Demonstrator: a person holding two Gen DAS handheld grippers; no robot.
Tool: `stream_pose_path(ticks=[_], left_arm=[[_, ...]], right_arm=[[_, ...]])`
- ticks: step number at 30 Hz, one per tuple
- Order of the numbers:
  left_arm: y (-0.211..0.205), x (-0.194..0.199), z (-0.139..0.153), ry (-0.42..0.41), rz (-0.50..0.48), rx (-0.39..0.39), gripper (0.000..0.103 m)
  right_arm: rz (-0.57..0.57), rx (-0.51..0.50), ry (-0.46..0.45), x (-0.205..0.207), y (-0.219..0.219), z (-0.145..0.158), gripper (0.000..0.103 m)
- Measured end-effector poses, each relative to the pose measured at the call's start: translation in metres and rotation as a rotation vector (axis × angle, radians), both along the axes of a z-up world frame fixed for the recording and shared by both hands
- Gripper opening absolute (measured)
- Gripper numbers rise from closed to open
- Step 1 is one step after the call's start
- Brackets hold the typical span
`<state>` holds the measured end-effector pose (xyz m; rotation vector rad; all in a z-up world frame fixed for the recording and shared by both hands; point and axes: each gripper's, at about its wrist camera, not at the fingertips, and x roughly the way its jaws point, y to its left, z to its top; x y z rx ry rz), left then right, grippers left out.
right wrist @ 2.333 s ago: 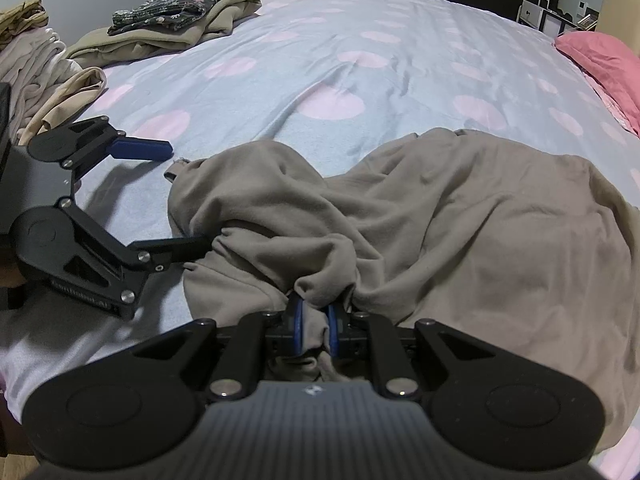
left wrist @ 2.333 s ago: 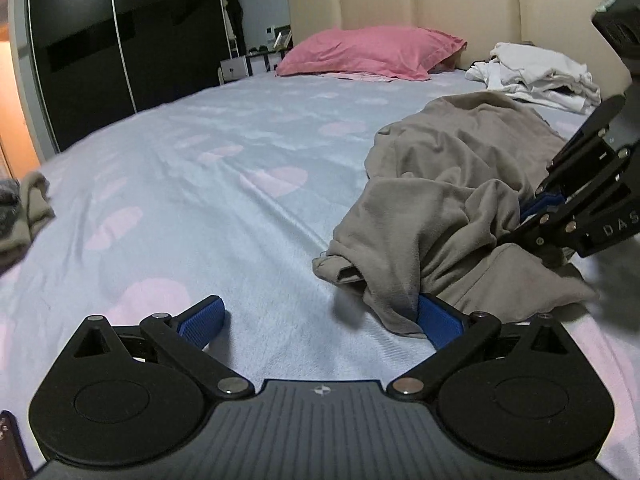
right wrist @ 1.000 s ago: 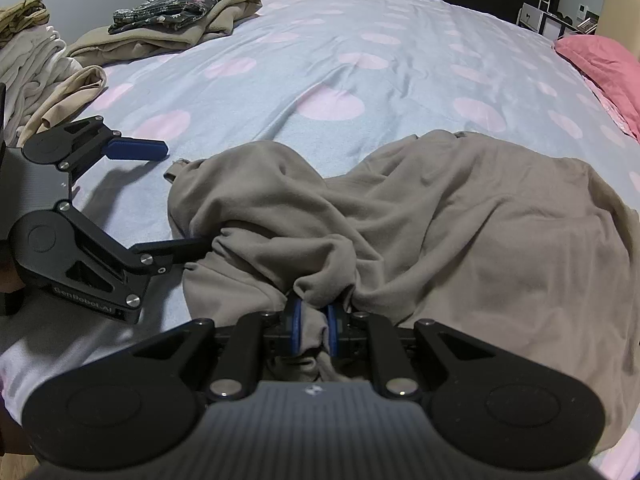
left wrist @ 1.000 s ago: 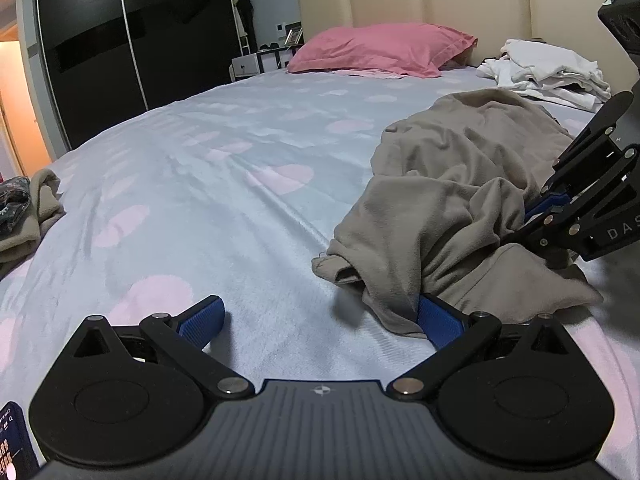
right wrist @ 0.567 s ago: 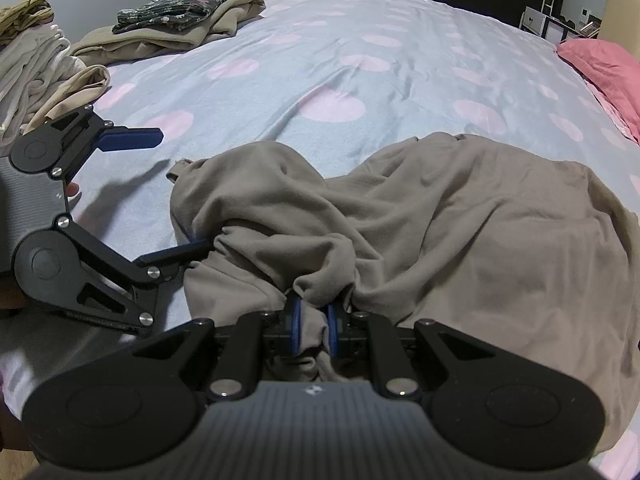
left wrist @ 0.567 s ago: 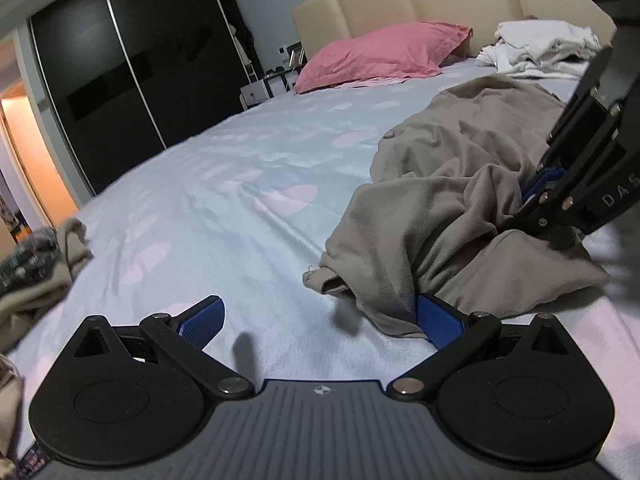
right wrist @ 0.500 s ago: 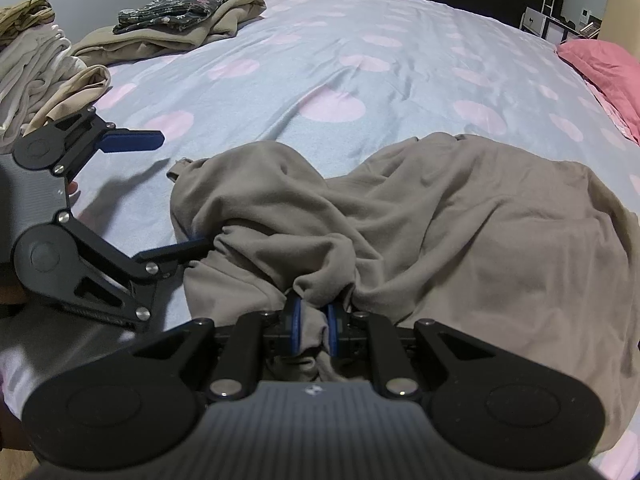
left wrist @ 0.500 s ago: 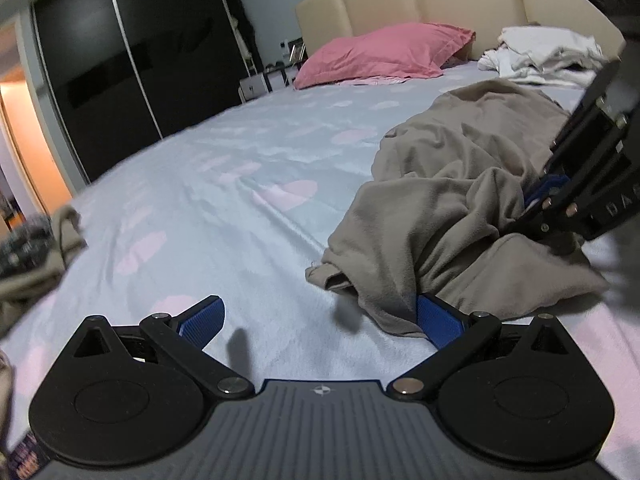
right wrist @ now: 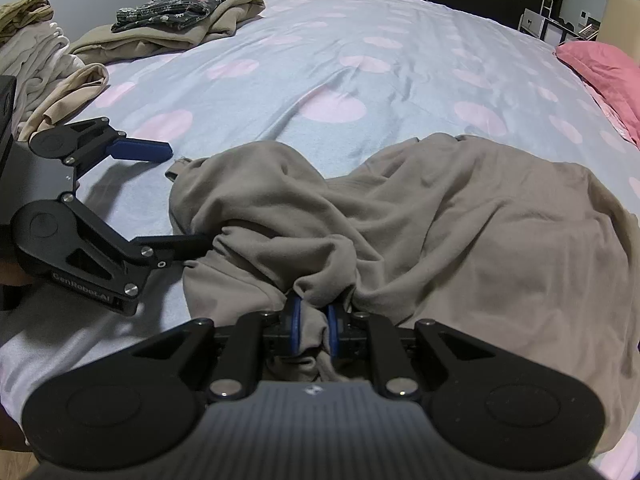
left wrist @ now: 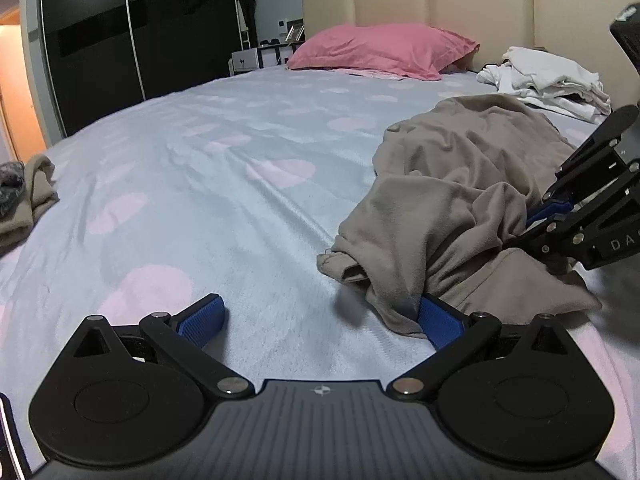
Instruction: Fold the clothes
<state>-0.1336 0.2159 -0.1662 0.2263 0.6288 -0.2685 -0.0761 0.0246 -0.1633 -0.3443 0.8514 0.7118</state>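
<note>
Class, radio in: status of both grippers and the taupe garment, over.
Right gripper shut on taupe garment. Left gripper open, one finger under its edge. Garment crumpled on bed. Nothing in the way.

Left gripper (left wrist: 320, 320) spread wide; right gripper (right wrist: 314, 330) pinched.

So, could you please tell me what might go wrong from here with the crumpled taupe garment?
The right gripper pinches only a bunched fold of the crumpled taupe fleece garment, so lifting may drag it up tangled. The left gripper is open, one finger under the hem; closing there might also catch the dotted blue bedsheet.
</note>
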Motion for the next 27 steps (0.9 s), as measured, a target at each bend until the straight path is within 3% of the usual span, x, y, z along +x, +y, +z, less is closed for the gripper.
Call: stream_pose_path(ticks=[27], left_arm=[[-0.0007,-0.0034,0.0007,-0.006,0.0,0.008,0.103]], right_arm=[[-0.001,0.004,-0.001,0.0006,-0.0017,0.0005,0.016]])
